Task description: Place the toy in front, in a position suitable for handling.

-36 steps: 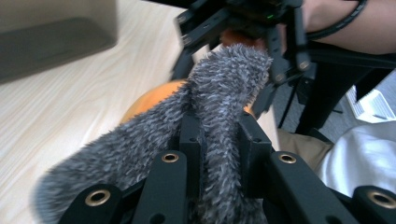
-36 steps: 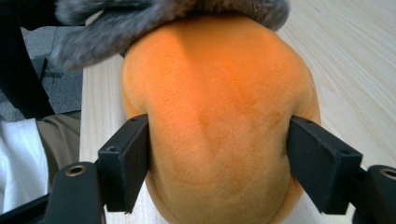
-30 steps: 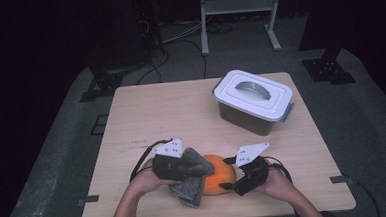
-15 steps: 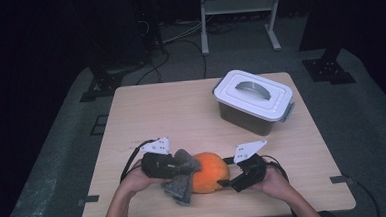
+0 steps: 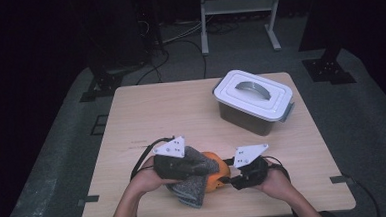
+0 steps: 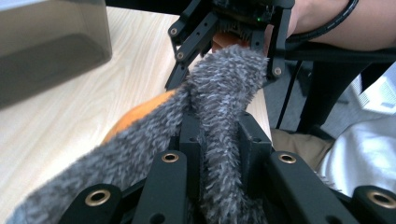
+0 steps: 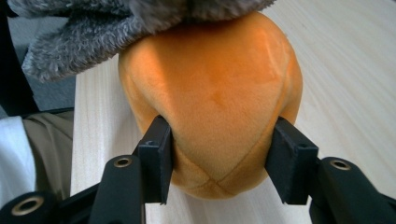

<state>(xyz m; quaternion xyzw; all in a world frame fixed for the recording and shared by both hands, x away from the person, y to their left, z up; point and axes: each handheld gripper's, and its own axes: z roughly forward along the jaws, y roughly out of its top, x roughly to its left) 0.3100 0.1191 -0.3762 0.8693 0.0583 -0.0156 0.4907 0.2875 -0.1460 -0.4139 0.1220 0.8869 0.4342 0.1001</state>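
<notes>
Orange plush, round and seamed like a stuffed ball [image 7: 210, 107], sits on the pale wooden counter [image 5: 181, 109] near its near edge, between the two claws. The right claw [image 7: 219, 158] has just been closing, and its black pads now press the ball's lower flanks from both sides, dimpling the soft fabric. The left claw [image 6: 219, 144] is pinched narrow on a fold of shaggy grey cloth [image 6: 224, 93], which drapes over the left and top of the ball and touches it. At the far right of the counter, well apart, stands a translucent box with a white handled lid [image 5: 253, 93].
</notes>
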